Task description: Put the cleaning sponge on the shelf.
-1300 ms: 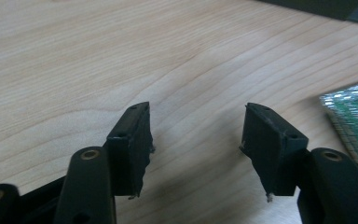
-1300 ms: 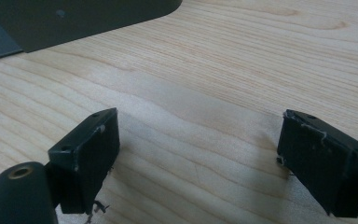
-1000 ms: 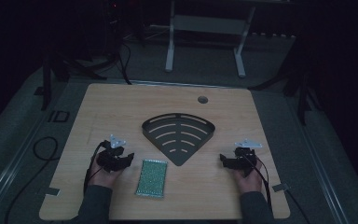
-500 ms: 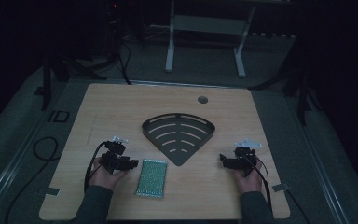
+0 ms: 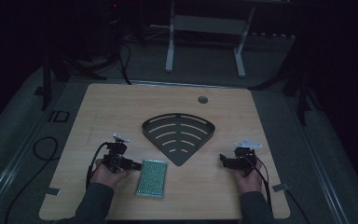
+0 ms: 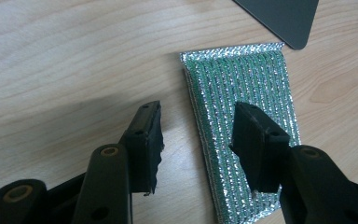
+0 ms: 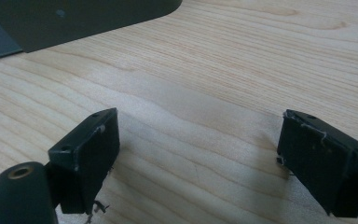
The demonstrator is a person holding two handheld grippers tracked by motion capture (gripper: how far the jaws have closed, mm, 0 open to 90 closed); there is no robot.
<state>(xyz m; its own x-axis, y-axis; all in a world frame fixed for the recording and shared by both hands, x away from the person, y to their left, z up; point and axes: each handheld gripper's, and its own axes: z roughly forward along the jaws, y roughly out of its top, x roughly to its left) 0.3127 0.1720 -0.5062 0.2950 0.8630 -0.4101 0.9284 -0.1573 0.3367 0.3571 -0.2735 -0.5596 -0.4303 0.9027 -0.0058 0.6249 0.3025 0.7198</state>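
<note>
Low in the frame, the left gripper (image 5: 135,164), jaws wide and just opening more, straddles the sponge's (image 5: 152,178) near edge without squeezing it, while the right gripper (image 5: 223,160) gapes empty over bare table (image 5: 121,107).

On the worktop (image 5: 121,107) there are one green scouring pad (image 5: 152,178), one dark fan-shaped rack (image 5: 178,136) and two grippers: left gripper (image 5: 131,164), right gripper (image 5: 224,160).

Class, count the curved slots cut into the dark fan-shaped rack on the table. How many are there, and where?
8. The rack has a centre rib; four curved slots lie left of it, four right, stacked from the wide far edge toward the near tip. None seem hidden.
</note>
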